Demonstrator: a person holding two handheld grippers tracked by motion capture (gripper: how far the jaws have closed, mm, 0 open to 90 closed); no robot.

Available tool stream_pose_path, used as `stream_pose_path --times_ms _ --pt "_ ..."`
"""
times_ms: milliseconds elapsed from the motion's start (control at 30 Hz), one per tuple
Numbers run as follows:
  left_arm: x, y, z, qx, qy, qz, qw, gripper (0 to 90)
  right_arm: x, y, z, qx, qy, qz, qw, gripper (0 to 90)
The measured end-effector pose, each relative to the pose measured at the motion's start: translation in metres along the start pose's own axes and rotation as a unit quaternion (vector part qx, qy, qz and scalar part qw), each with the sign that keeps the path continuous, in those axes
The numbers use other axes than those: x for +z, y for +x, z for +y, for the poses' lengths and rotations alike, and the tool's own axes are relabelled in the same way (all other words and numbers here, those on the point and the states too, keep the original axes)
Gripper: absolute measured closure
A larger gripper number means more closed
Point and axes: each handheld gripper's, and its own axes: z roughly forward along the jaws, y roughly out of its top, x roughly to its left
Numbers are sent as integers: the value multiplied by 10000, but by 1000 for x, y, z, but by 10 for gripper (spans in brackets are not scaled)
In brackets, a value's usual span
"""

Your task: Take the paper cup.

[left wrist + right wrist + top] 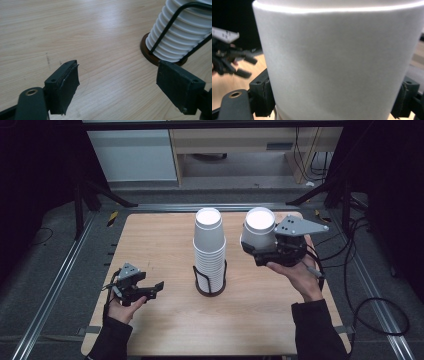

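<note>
High view: my right gripper (254, 251) is clamped on a white paper cup (258, 228), held upright above the table (165, 320), right of the cup stack (210, 250) and apart from it. Stack sits in a black wire holder (210, 284) w/ round dark base, mid-table. My left gripper (156, 289) rests low at the table's left, jaws apart, nothing btwn them, pointing toward the stack.

Left gripper view: both jaws spread wide over bare wood; stack's ribbed rims (180, 32) and the holder's base (146, 50) at upper right, near my right-hand jaw but not touching.

Right gripper view: cup wall (337, 65) sits btwn my jaws, pads pressed on both sides. Left gripper (244, 66) seen far off at left, blurry, over the table.
</note>
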Motion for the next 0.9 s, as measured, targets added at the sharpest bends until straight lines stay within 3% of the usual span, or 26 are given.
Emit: stream_pose_path --times_ms 33,100,133,533,633,700,767,900 --pt "0 -1 1 29 2 -30 10000 173 -1 0 -11 23 139 24 9999 150" --pt "0 -4 2 72 -26 -79 9999 173 -1 -1 -17 24 184 71 9998 151" --pt "0 -6 2 107 -28 -102 9999 174 -2 -1 -30 52 263 180 9995 150" --pt "2 -19 6 315 -20 -381 9988 173 2 5 -86 42 645 764 9950 149" --pt "2 -22 6 386 -33 -448 9982 173 4 7 -92 35 677 862 9940 149" --pt "1 -25 7 425 -51 -515 9978 173 6 9 -99 60 689 1025 9923 149" --pt "1 -29 8 487 -61 -592 9970 171 12 12 -105 -74 908 1133 9894 149" --pt "-1 -33 10 552 -90 -680 9961 170 15 14 -111 -57 952 1301 9869 149"
